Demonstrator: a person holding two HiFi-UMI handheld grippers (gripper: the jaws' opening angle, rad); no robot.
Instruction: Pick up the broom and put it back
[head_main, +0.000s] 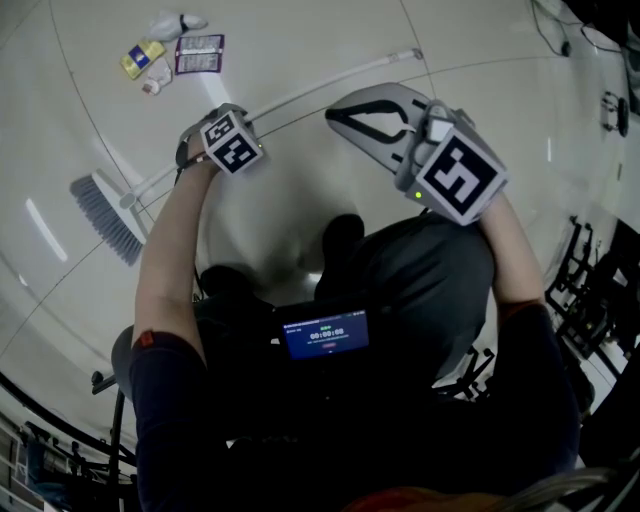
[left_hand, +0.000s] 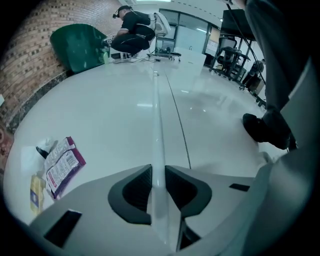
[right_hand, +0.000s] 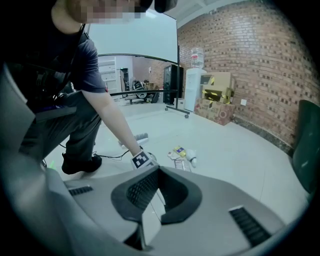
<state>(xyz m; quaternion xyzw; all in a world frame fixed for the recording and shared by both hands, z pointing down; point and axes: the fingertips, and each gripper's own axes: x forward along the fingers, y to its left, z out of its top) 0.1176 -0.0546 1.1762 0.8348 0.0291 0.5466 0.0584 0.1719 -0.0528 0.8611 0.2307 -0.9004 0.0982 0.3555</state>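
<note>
Left gripper (left_hand: 159, 172): its jaws are pinched on the broom's handle (left_hand: 156, 110). In the left gripper view the pale tube runs straight up the gap between the dark pads (left_hand: 137, 187), and both pads seem to touch it.
Left gripper's place on the broom: in the head view it sits low on the handle, near the brush head (head_main: 105, 215), with most of the shaft lying beyond it.
Right gripper (right_hand: 159, 187): its jaws are pressed together with nothing between them. It is held off the floor and well apart from the handle.
Broom (head_main: 300, 95): it lies flat on the floor (head_main: 300, 210). Its long axis is a diagonal in the head view, from the brush head at lower left to the free tip at upper right.
Key relation: the left hand is already on the handle, so it is the nearer one. The long free end points away toward the right gripper's (head_main: 340, 118) side.
Next move, as a judgement: lifting from near the brush end should let the far tip sag or drag. The empty right gripper may be needed further along the shaft.
Surroundings: a few packets (head_main: 200, 52) lie on the floor beyond the handle, clear of it.
</note>
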